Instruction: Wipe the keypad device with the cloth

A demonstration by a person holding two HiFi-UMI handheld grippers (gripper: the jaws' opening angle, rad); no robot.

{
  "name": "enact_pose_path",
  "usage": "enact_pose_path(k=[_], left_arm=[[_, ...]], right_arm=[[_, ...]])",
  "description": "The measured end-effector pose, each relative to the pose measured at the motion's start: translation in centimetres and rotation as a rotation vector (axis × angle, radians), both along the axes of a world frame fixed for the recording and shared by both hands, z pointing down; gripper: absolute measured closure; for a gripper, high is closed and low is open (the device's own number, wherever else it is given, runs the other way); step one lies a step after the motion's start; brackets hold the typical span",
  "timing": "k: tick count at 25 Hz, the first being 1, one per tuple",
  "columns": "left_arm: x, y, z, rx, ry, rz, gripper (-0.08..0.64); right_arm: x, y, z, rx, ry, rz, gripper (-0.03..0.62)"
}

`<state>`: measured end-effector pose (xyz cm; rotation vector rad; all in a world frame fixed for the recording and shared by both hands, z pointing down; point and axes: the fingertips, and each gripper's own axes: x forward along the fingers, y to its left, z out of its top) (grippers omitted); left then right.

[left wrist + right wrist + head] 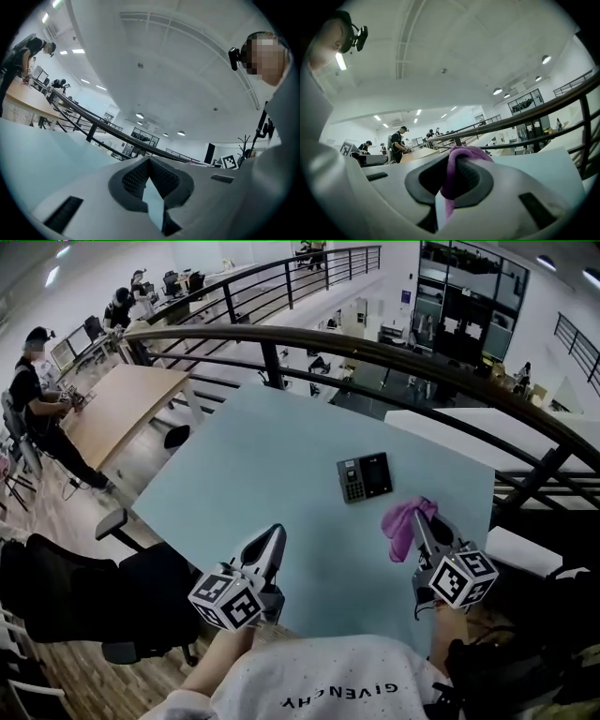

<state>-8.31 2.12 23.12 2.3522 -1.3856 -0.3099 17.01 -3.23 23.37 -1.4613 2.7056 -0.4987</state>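
A black keypad device lies flat on the pale blue table, towards its far right. My right gripper is shut on a purple cloth, which hangs from its tips just near and right of the device. In the right gripper view the cloth is pinched between the jaws and tilted up toward the ceiling. My left gripper hovers over the table's near left part, shut with nothing in it; its view shows the closed jaws pointing upward.
A dark curved railing runs behind the table's far edge. A black office chair stands at the near left. People sit at a wooden desk far left. The person's white shirt fills the bottom.
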Motion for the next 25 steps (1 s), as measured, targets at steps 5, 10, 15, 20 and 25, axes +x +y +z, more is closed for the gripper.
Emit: enact_pose_path(k=[5,10,15,20,25], left_arm=[[0.7,-3.0,3.1,-0.065,-0.017,0.053,0.555],[0.3,-6.2,5.1,-0.116,0.011,0.069,0.555],[0.5,-10.8,8.2,-0.166,0.018,0.143,0.555],[1.1,-15.2,11.4,-0.241,0.012,0.246,0.555],[1.3,-19.8,13.8,-0.217,-0.071,0.288,0.555]], right_arm=[[0.1,-2.1,2.8,-0.04,-0.023,0.022,0.566],[-0.2,-3.1,5.4,-0.094,-0.043,0.026,0.566],[-1.9,-4.7,6.5,-0.107,-0.026,0.027,0.566],[-4.2,-7.1,6.2,-0.076,0.081,0.003,0.566],[-6.3,-12.9,5.8,0.041,0.228,-0.023,0.566]])
